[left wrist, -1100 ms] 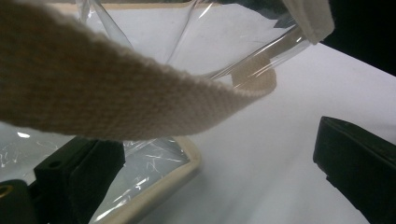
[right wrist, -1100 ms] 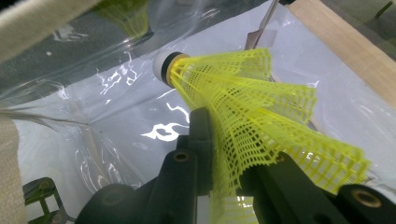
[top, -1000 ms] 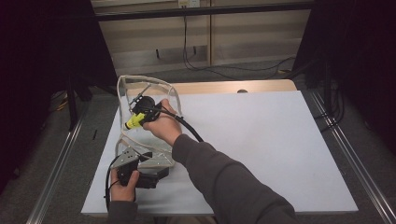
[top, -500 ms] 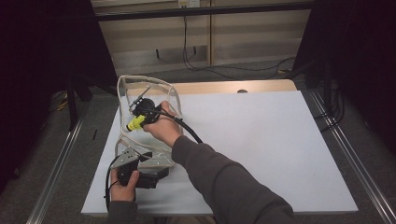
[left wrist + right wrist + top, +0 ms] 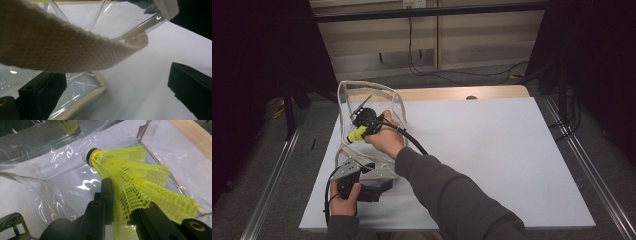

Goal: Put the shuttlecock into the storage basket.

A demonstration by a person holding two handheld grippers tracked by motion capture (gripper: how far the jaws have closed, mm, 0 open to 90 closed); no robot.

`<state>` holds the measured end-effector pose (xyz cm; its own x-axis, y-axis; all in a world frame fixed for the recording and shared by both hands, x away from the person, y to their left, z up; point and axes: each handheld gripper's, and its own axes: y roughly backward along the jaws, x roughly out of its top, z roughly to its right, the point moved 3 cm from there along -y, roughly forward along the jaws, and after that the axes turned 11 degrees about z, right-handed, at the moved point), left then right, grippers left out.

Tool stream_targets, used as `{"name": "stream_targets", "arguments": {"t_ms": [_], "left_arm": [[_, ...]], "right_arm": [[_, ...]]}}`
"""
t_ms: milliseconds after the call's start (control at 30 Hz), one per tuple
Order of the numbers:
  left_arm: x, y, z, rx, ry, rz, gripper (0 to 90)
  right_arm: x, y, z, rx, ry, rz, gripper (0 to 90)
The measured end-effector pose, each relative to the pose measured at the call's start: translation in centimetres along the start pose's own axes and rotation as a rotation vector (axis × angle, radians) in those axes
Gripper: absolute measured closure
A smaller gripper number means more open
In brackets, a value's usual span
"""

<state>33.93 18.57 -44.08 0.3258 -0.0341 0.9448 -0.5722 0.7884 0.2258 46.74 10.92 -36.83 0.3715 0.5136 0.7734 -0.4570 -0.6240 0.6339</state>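
Nothing has moved: yellow shuttlecock [image 5: 130,180] squeezed between right fingers [image 5: 106,195].

White table [image 5: 492,150], dark surroundings

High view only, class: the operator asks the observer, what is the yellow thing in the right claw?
Observer: A shuttlecock. The right claw is shut on its skirt.
Operator: Which way does it point?
Observer: Its white cork points away from the claw, into the clear bag.
Operator: Is the left claw gripping the bag?
Observer: No, the left claw is open. The bag's strap hangs across in front of it.
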Motion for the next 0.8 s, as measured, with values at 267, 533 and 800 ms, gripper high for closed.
{"name": "stream_targets", "arguments": {"t_ms": [267, 533, 800], "left_arm": [[0.0, 0.0, 0.0, -0.001, 0.0, 0.0, 1.9], [0.0, 0.0, -0.1, 0.001, -0.003, -0.003, 2.0], [0.0, 0.0, -0.1, 0.001, 0.0, -0.003, 2.0]], "right_arm": [[-0.3, -0.4, 0.1, 0.004, -0.003, -0.025, 81.2], [-0.6, -0.8, -0.3, 0.019, 0.0, -0.048, 81.0], [-0.7, -1.2, -0.7, 0.053, 0.002, -0.048, 71.9]]}}
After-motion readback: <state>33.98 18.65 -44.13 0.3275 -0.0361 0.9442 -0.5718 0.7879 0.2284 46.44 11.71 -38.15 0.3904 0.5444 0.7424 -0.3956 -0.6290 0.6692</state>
